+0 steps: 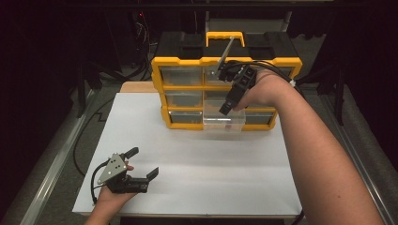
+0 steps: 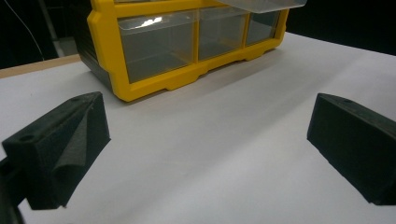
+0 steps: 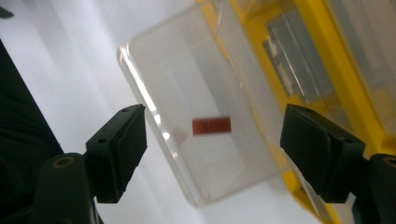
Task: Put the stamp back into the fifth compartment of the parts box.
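At the near edge of the white table (image 1: 197, 164), the left gripper (image 1: 143, 164) is held low in the person's left hand (image 1: 112, 194), its jaws spread wide with nothing between them; in the left gripper view only bare tabletop is seen between the two black pads. Farther back, a clear plastic drawer (image 1: 224, 123) is seen pulled out from the bottom row of the yellow-and-black organiser (image 1: 225, 61), which stands at the far side of the table. The right gripper (image 1: 226, 108) is held above the drawer, pointing down into it, its jaws parted and clamped on nothing. In the right gripper view a small red piece (image 3: 211, 126) is seen inside the drawer, between the pads but untouched by them.
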